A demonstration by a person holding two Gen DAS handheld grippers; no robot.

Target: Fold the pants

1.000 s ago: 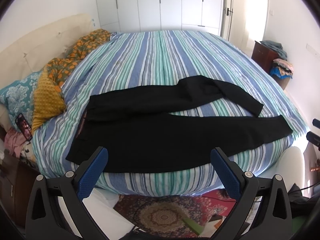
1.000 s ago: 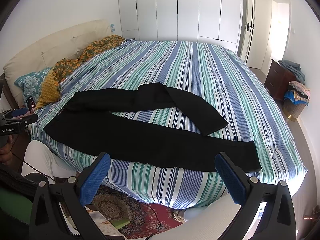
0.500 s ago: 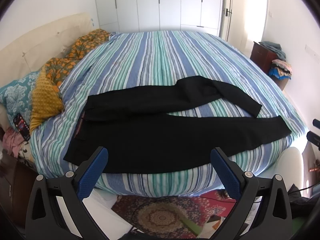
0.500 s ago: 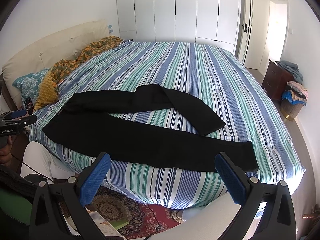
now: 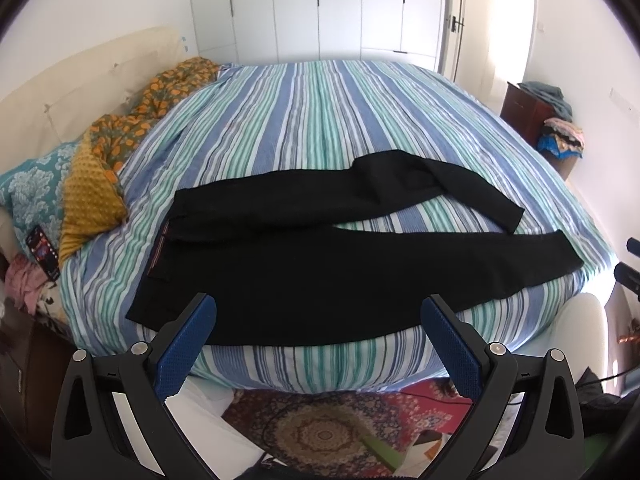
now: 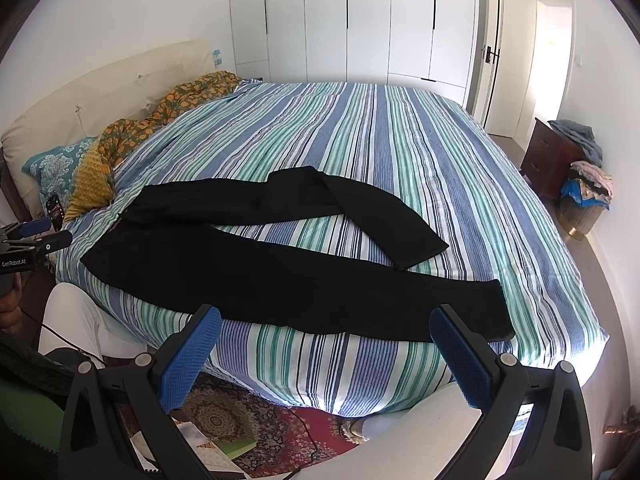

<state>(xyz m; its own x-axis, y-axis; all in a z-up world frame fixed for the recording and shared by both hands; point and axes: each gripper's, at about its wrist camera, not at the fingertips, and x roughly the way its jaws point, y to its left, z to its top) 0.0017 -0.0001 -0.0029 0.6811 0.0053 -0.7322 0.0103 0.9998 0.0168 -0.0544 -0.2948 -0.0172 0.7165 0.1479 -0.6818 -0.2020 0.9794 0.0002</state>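
Note:
Black pants (image 5: 320,268) lie spread on the striped bed (image 5: 320,120), waistband to the left, near leg straight along the bed's front edge, far leg bent back on itself. They also show in the right wrist view (image 6: 280,272). My left gripper (image 5: 318,312) is open and empty, held off the bed's front edge near the waist end. My right gripper (image 6: 326,324) is open and empty, held off the front edge near the lower part of the near leg. The left gripper also shows at the right wrist view's left edge (image 6: 32,240).
Pillows and an orange patterned blanket (image 5: 132,120) lie at the headboard on the left. A phone (image 5: 42,250) sits by the pillows. A dark nightstand with clothes (image 6: 560,160) stands right. A patterned rug (image 5: 320,432) covers the floor below. White wardrobes (image 6: 352,20) line the back wall.
Both views have shifted slightly, the bed sitting a little higher in the frame. The pants have not moved and both grippers stay open.

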